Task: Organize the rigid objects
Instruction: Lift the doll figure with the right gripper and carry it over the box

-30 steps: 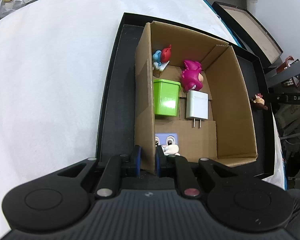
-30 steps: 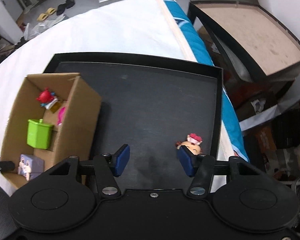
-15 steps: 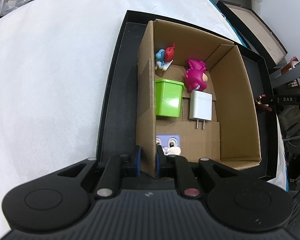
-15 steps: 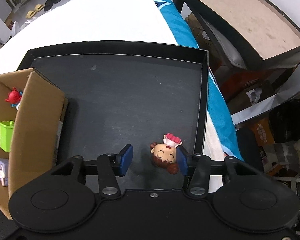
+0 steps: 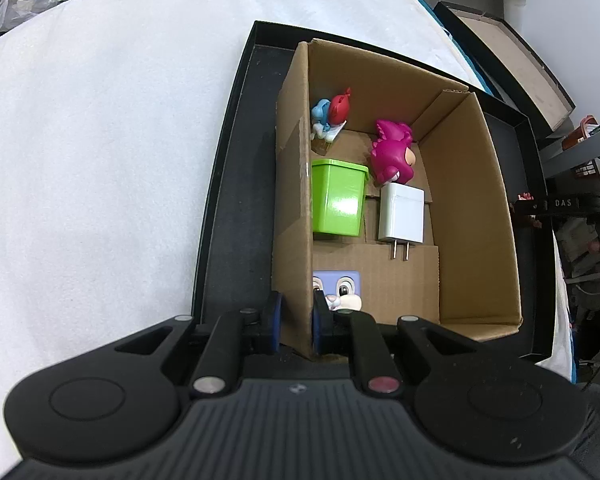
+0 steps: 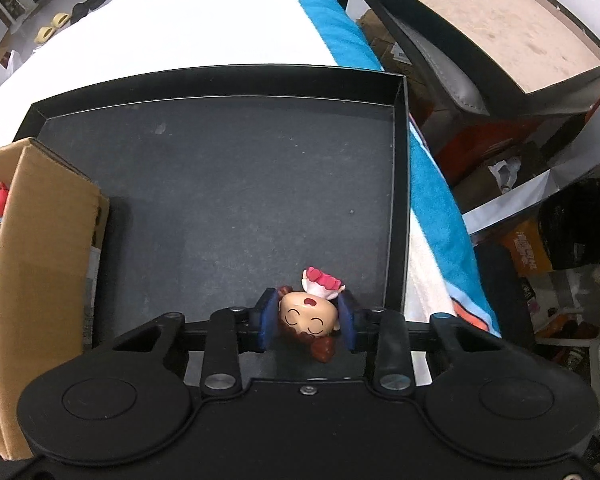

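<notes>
A cardboard box [image 5: 484, 208] stands in a black tray [image 5: 236, 184]. In it lie a green cup [image 5: 338, 198], a white charger [image 5: 402, 216], a magenta figure [image 5: 392, 152], a red and blue figure [image 5: 332, 114] and a purple face block [image 5: 338, 286]. My left gripper [image 5: 294, 320] is shut on the box's left wall. In the right wrist view a small doll figure [image 6: 310, 318] with brown hair lies on the tray floor [image 6: 240, 184]. My right gripper [image 6: 308, 320] is closed on the doll's head, both pads touching it. The box [image 6: 40, 248] stands to its left.
The tray sits on a white padded surface [image 5: 100, 140]. The tray's right rim [image 6: 398, 200] runs close to the doll. Beyond it lie a blue cloth [image 6: 432, 184], a second framed tray [image 6: 480, 20] and floor clutter [image 6: 540, 240].
My right gripper has moved over the doll and closed its fingers from wide open onto the doll's head. My left gripper has kept its hold on the box wall.
</notes>
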Action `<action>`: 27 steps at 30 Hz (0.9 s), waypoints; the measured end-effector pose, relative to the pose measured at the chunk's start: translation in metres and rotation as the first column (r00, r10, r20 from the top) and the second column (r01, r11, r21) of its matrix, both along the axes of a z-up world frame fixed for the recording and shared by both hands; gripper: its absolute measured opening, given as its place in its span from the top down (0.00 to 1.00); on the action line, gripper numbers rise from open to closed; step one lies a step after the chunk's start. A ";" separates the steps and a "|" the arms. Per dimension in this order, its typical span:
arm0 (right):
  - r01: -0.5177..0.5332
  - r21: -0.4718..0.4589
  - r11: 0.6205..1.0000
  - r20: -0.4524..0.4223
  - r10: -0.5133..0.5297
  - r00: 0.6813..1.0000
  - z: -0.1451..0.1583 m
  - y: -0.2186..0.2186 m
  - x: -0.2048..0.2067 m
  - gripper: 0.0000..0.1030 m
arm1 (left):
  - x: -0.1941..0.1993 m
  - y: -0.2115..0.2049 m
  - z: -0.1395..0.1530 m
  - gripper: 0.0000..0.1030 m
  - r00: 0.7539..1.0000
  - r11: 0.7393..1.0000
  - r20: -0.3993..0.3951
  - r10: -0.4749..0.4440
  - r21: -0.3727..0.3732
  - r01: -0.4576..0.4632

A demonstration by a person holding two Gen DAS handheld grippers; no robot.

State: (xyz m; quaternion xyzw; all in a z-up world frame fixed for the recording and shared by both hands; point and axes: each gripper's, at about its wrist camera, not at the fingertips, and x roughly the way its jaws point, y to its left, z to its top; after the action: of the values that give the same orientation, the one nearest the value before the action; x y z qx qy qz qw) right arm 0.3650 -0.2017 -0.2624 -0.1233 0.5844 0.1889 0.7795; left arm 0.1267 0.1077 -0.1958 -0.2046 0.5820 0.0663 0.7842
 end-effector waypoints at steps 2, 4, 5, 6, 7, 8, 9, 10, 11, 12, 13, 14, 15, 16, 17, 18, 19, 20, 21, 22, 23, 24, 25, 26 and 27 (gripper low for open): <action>-0.007 -0.002 1.000 0.001 0.007 1.000 0.002 0.001 -0.001 0.69 | 0.000 0.000 0.000 0.87 1.000 1.000 0.001 0.000 -0.002 0.000; -0.015 0.002 1.000 0.004 0.015 1.000 0.006 0.004 -0.004 0.69 | -0.001 0.000 0.000 0.86 1.000 1.000 0.004 -0.002 -0.003 0.003; -0.021 0.003 1.000 0.006 0.020 1.000 0.009 0.006 -0.007 0.69 | -0.001 0.000 0.000 0.86 1.000 1.000 0.005 -0.003 -0.004 0.003; -0.026 0.004 1.000 0.010 0.026 1.000 0.012 0.008 -0.009 0.69 | -0.001 0.001 0.001 0.86 1.000 1.000 0.007 -0.003 -0.007 0.003; -0.031 0.005 1.000 0.013 0.031 0.999 0.014 0.010 -0.010 0.69 | -0.002 0.001 0.001 0.86 1.000 1.000 0.008 -0.003 -0.009 0.003; -0.038 0.006 0.999 0.017 0.038 0.999 0.017 0.012 -0.011 0.69 | -0.002 0.001 0.001 0.86 1.000 1.000 0.009 -0.003 -0.010 0.003; -0.046 0.006 0.999 0.021 0.046 0.999 0.019 0.014 -0.012 0.69 | -0.002 0.001 0.001 0.86 1.000 1.000 0.010 -0.004 -0.012 0.004; -0.054 0.007 0.999 0.026 0.053 0.998 0.023 0.017 -0.014 0.69 | -0.002 0.002 0.002 0.86 1.000 1.000 0.011 -0.004 -0.013 0.005; -0.059 0.009 0.998 0.030 0.059 0.998 0.025 0.019 -0.015 0.69 | -0.002 0.002 0.002 0.86 1.000 1.000 0.012 -0.004 -0.015 0.005; -0.067 0.009 0.998 0.034 0.067 0.997 0.029 0.022 -0.018 0.69 | -0.003 0.002 0.002 0.86 1.000 1.000 0.014 -0.004 -0.016 0.005; -0.075 0.008 0.997 0.039 0.075 0.996 0.032 0.025 -0.019 0.69 | -0.004 0.002 0.003 0.86 1.000 1.000 0.016 -0.005 -0.018 0.005; -0.085 0.006 0.996 0.045 0.084 0.995 0.035 0.029 -0.021 0.69 | -0.004 0.002 0.003 0.86 1.000 1.000 0.019 -0.005 -0.020 0.005; -0.093 0.004 0.996 0.051 0.092 0.994 0.038 0.032 -0.024 0.69 | -0.004 0.003 0.003 0.86 1.000 1.000 0.021 -0.005 -0.022 0.006; -0.101 0.006 0.995 0.055 0.100 0.993 0.041 0.035 -0.026 0.69 | -0.005 0.003 0.004 0.86 1.000 1.000 0.023 -0.005 -0.023 0.006; -0.107 0.008 0.994 0.057 0.107 0.993 0.044 0.038 -0.028 0.69 | -0.005 0.003 0.004 0.86 1.000 1.000 0.025 -0.006 -0.025 0.006; -0.115 0.009 0.993 0.061 0.115 0.992 0.048 0.042 -0.030 0.69 | -0.005 0.003 0.004 0.86 1.000 1.000 0.027 -0.006 -0.026 0.007; -0.122 0.010 0.992 0.065 0.121 0.990 0.050 0.044 -0.032 0.69 | -0.006 0.003 0.004 0.86 1.000 1.000 0.029 -0.007 -0.028 0.008; -0.130 0.012 0.991 0.069 0.129 0.989 0.053 0.048 -0.034 0.69 | -0.006 0.003 0.005 0.86 0.999 1.000 0.031 -0.008 -0.029 0.009; -0.137 0.014 0.990 0.073 0.136 0.988 0.056 0.051 -0.036 0.69 | -0.007 0.004 0.005 0.87 0.999 0.999 0.034 -0.009 -0.030 0.010; -0.145 0.017 0.989 0.077 0.143 0.987 0.059 0.055 -0.038 0.69 | -0.007 0.004 0.005 0.87 0.999 0.999 0.036 -0.010 -0.032 0.011; -0.151 0.020 0.988 0.081 0.149 0.985 0.062 0.058 -0.040 0.69 | -0.008 0.004 0.005 0.87 0.999 0.999 0.037 -0.010 -0.034 0.011; -0.157 0.022 0.987 0.085 0.154 0.984 0.064 0.060 -0.040 0.69 | -0.008 0.005 0.005 0.87 0.999 0.999 0.039 -0.010 -0.037 0.011; -0.162 0.024 0.986 0.090 0.160 0.983 0.067 0.064 -0.042 0.69 | -0.008 0.005 0.005 0.87 0.999 0.999 0.040 -0.010 -0.038 0.011; -0.168 0.026 0.985 0.095 0.165 0.982 0.071 0.067 -0.043 0.69 | -0.009 0.005 0.006 0.87 0.999 0.999 0.041 -0.011 -0.038 0.012; -0.173 0.028 0.984 0.100 0.170 0.980 0.074 0.070 -0.044 0.69 | -0.009 0.005 0.006 0.87 0.999 0.999 0.043 -0.012 -0.037 0.013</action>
State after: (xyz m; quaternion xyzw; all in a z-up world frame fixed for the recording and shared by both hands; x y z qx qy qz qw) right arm 0.3205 -0.1316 -0.1881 -0.1678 0.5295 0.2599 0.7899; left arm 0.1179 0.1122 -0.1894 -0.2168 0.5676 0.0461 0.7929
